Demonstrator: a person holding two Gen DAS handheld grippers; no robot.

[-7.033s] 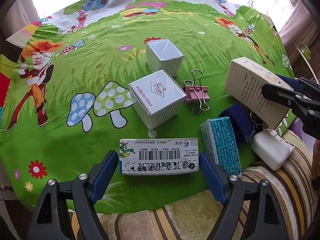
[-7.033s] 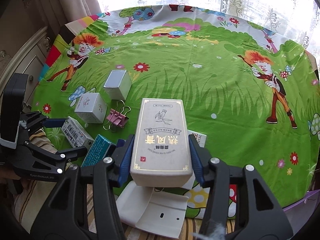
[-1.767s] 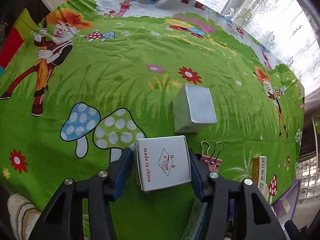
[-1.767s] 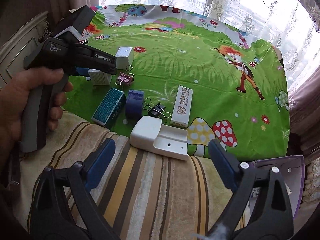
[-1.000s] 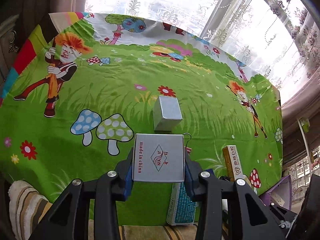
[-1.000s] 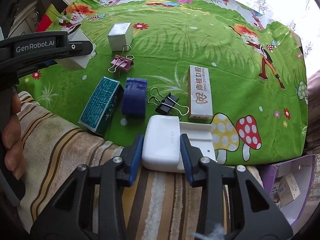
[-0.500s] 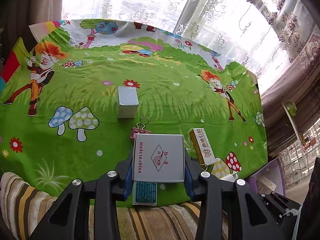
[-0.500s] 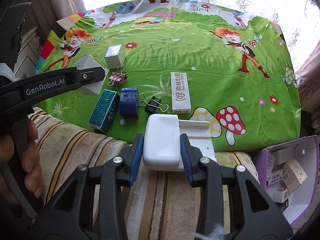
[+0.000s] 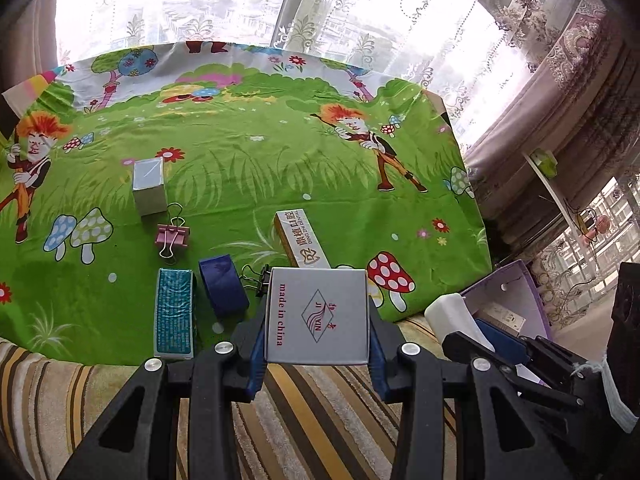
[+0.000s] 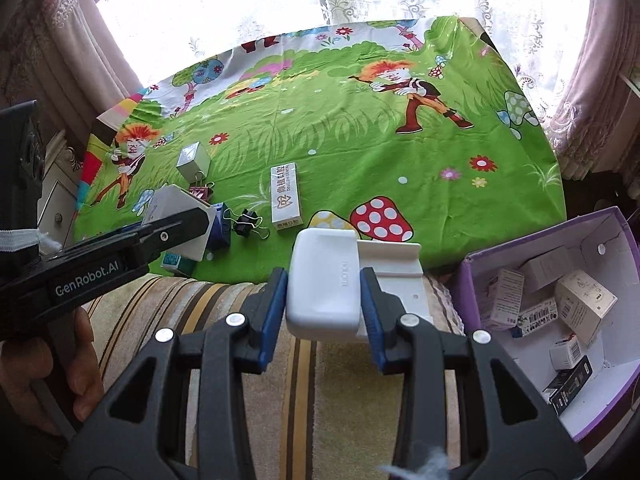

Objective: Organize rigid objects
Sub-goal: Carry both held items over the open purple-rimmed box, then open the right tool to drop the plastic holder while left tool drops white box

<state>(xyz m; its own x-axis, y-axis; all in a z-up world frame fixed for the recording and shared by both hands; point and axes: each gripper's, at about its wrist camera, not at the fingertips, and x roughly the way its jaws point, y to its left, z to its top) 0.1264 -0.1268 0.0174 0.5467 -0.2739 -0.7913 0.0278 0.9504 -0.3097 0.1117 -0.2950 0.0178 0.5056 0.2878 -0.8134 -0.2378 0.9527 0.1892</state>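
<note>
My left gripper [image 9: 316, 314] is shut on a white cube box [image 9: 316, 296] printed "made in china", held in the air above the striped cushion edge. My right gripper [image 10: 323, 286] is shut on a white plastic case [image 10: 324, 264] with a flat tray part behind it. In the right wrist view the left gripper [image 10: 176, 228] and its cube box [image 10: 168, 200] hang at the left, gripped by a hand [image 10: 52, 372]. A purple open box [image 10: 624, 236] with several small cartons stands at the lower right.
On the green cartoon cloth [image 9: 248, 160] lie a silver box [image 9: 149, 186], a pink binder clip [image 9: 172, 236], a teal box [image 9: 174, 312], a blue box [image 9: 222, 288], a black binder clip [image 9: 256, 280] and a long white carton [image 9: 300, 240]. A striped cushion [image 10: 224, 308] runs along the near edge.
Both grippers have risen and swung to the right with their loads. The cloth objects have slid left in view, and the purple box has come further into sight.
</note>
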